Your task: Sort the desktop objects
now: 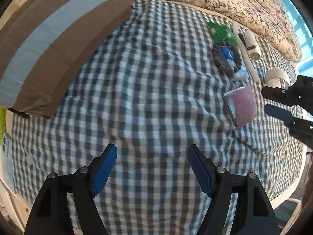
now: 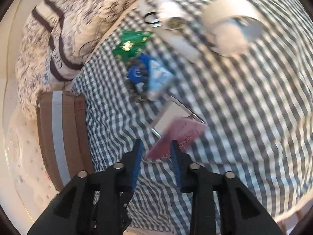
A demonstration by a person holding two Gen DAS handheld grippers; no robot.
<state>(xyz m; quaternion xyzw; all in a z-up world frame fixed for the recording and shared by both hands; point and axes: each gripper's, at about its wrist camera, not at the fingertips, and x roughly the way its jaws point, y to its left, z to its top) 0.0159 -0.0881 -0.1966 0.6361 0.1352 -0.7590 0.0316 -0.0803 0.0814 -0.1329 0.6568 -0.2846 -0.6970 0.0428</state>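
Left tongs (image 1: 152, 166): jaws spread wide, nothing between them, hovering above bare checked cloth at 6 o'clock in the left wrist view.
Right tongs (image 2: 155, 152): jaws partly apart, holding nothing; the tips sit just at the near edge of the pink pouch. Whether they touch it is lost to blur. In the left view they enter at 3 o'clock (image 1: 273, 101).
Pink pouch (image 1: 245, 108): flat on the cloth at 3 o'clock, overlapping a silvery rectangular case (image 1: 230, 99); in the right view it lies dead centre (image 2: 176, 135).
Bead bracelet (image 1: 227, 55): dark beads, lying on a blue packet (image 1: 231, 58) at 2 o'clock.
Green circuit board (image 1: 221, 32): just beyond the packet, toward 1 o'clock.
White tubes (image 1: 252, 45): long, white, side by side past the board near the cloth's far edge.
Tape roll (image 1: 276, 76): pale, at 3 o'clock, behind the right tongs.
Checked cloth (image 1: 146, 88): green-white gingham covering the surface.
Cardboard box (image 1: 49, 58): at 9 to 10 o'clock, with a pale tape strip.
Floral quilt (image 1: 225, 0): bunched at 12 to 2 o'clock.
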